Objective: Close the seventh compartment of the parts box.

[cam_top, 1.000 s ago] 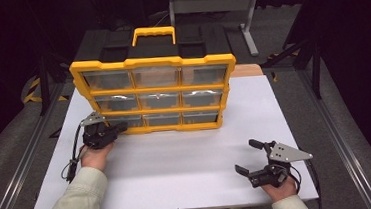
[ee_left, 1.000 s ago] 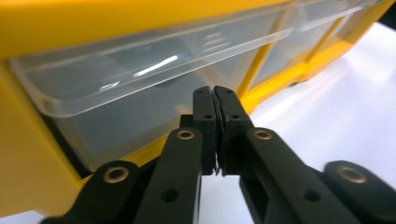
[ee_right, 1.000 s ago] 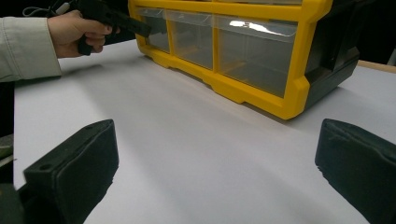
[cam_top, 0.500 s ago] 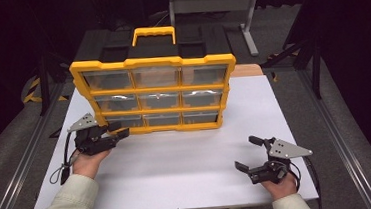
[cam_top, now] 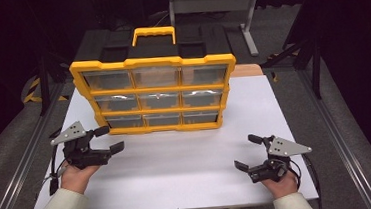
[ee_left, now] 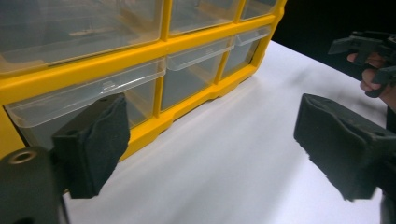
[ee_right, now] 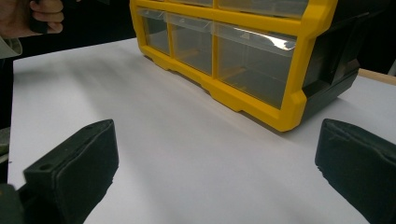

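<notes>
Item: yellow organiser (cam_top: 155,94), nine clear drawers in three rows, black body, yellow handle at top; stands upright at centre of the high view on the white surface (cam_top: 188,169), front facing the person. Left gripper (cam_top: 107,138): lower left of the high view, jaws spread, empty, just beside the organiser's lower-left corner; in the left gripper view one jaw sits close to the bottom-row drawer (ee_left: 93,100), contact not discernible. Right gripper (cam_top: 246,153): lower right, jaws spread, empty, low over the surface, well apart from the organiser. Step, judged: left gripper addressing the bottom-left drawer. Handling note: the drawer lip is thin and clear; the jaws should straddle the lip squarely, close gently, pull straight out. The right gripper could steady the frame, since the organiser may slide.
</notes>
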The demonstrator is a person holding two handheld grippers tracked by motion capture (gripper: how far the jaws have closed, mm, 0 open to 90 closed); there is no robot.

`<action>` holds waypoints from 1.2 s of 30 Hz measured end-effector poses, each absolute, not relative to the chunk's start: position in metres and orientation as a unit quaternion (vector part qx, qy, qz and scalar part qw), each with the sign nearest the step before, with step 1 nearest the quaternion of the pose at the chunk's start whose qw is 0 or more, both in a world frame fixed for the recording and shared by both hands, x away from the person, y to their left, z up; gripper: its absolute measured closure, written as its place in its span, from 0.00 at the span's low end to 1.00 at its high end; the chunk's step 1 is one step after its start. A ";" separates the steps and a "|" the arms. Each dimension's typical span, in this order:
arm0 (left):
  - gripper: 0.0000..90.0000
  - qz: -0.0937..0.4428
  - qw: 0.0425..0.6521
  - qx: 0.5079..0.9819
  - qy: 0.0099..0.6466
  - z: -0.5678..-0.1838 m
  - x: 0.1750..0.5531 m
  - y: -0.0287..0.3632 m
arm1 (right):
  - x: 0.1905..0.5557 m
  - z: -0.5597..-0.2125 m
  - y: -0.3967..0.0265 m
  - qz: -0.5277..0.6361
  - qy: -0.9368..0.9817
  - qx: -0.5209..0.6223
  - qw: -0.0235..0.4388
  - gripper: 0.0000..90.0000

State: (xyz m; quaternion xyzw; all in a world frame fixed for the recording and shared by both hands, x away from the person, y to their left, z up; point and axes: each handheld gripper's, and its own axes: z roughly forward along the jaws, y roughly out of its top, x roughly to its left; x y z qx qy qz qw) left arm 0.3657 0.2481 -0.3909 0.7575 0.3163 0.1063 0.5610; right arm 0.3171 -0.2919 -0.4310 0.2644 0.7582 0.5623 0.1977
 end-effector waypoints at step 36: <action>0.02 0.160 0.584 0.733 0.310 -0.445 0.312 0.287 | 0.314 -0.434 -0.297 0.564 0.757 0.261 0.201 0.00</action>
